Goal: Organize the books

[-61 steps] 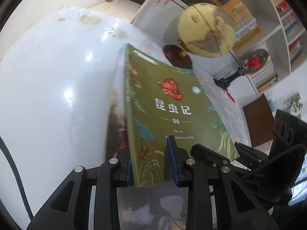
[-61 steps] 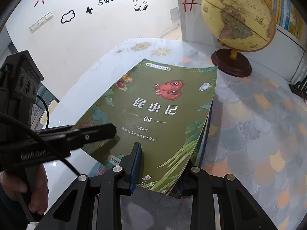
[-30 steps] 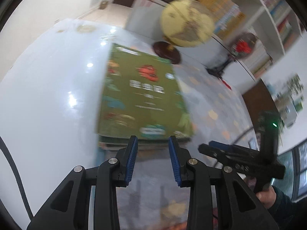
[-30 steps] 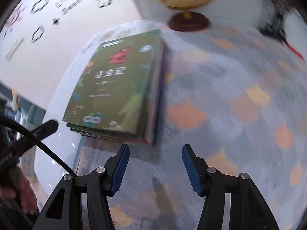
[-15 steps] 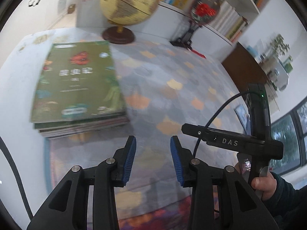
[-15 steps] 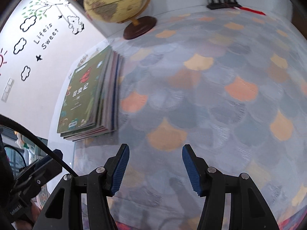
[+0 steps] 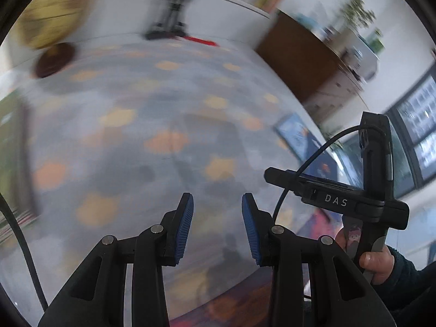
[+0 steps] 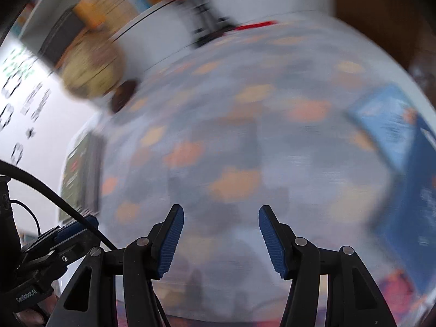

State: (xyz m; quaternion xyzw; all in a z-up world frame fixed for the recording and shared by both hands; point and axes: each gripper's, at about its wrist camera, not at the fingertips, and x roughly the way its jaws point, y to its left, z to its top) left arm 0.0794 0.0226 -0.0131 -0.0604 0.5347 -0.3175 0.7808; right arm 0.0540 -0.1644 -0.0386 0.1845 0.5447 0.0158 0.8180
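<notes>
Blue book point(image 8: 403, 147) ahead | left claw point(image 7: 217, 224), right claw point(image 8: 221, 241) agape, empty | risk: blurred approach, claws overshoot cover

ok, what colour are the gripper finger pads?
Blue, ribbed. Clearest in the right wrist view on the right gripper pads; everything beyond is motion-blurred.

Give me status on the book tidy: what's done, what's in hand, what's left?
Done: the green-covered stack lies squared at the table's left edge. In hand: nothing; left gripper and right gripper are both open and empty above the patterned tablecloth. Left: the blue book lies apart on the right, probably the next pick.
</notes>
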